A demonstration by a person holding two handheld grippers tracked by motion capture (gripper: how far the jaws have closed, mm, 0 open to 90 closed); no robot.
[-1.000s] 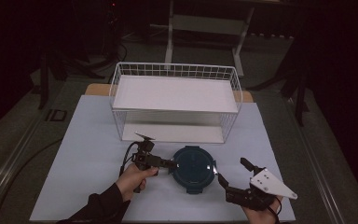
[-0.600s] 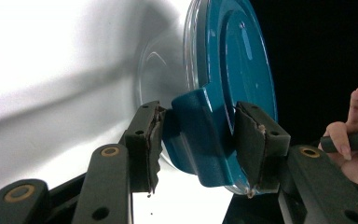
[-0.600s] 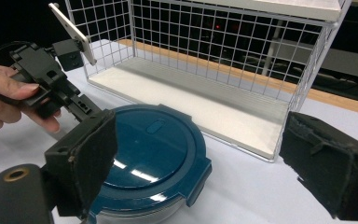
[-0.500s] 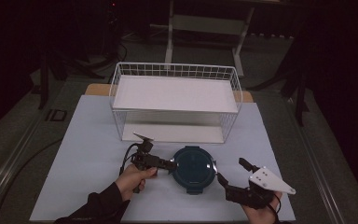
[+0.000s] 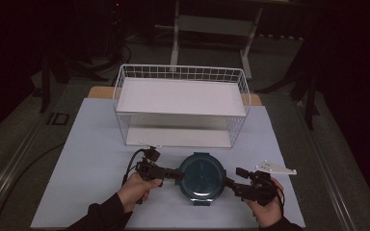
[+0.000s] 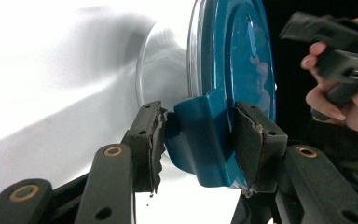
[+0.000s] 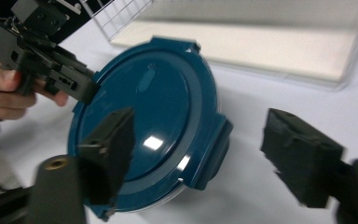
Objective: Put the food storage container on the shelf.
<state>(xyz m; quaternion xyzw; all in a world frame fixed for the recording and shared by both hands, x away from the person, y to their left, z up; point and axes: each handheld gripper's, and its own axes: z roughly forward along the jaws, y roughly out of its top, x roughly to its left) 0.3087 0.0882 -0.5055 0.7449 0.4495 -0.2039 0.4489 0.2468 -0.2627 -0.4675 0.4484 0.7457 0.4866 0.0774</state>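
A round clear container with a teal lid (image 5: 202,177) lies on the white mat near the front edge. My left gripper (image 5: 178,175) comes in from the left. Its jaws have just been closing, and the pads (image 6: 151,140) press on both sides of the lid's left latch tab (image 6: 200,140). My right gripper (image 5: 231,179) reaches in from the right and is open. Its jaws have just been closing too. They stand on either side of the right latch tab (image 7: 216,140), and the pads (image 7: 109,154) are clear of it.
A white wire basket (image 5: 125,86) with a flat white shelf stands just behind the container. The white mat (image 5: 91,159) covers the table. The mat's front edge runs close under both hands. Dark floor and stands lie beyond.
My right gripper has moved left and slightly down toward the container, so its jaws now straddle the right tab and stand narrower. The left gripper and the container have stayed in place.
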